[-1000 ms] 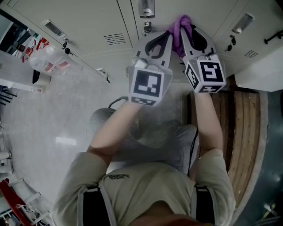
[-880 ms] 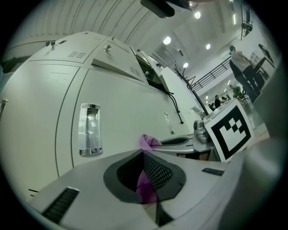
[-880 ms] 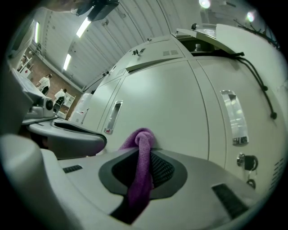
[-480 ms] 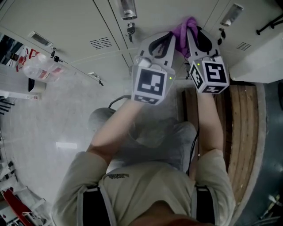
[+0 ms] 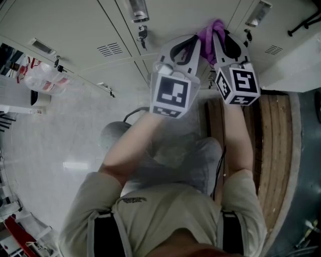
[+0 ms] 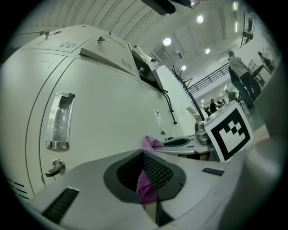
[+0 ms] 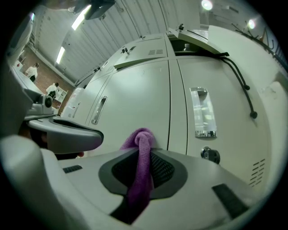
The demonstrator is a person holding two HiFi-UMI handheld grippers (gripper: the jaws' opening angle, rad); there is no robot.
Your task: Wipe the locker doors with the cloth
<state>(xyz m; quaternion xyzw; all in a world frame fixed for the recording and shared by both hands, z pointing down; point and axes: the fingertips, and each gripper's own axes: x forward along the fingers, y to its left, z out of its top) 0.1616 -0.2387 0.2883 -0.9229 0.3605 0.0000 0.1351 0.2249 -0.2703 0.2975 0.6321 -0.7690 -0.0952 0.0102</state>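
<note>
- Looking down through the head view, I see both tools raised side by side against the locker doors. The left gripper and the right gripper meet on 1 purple cloth, which is bunched between their tips at the door face. A metal handle and a key lock sit just left of the cloth. A wooden bench runs along below the right arm.
- Through the left gripper view, the left gripper has its 2 jaws closed on the cloth. A purple fold runs down the slot between them and a small tuft pokes out past the tips, against the pale locker door. A recessed handle and a key lie to the left. The right gripper's marker cube shows close by on the right.
- Through the right gripper view, the right gripper is also clamped on the cloth. A thick twisted strand fills the gap between the jaws, and its rounded end presses on the door just beside the seam between 2 doors. A handle and a round lock sit on the neighbouring door, and 1 jaw of the left gripper shows at the left.
</note>
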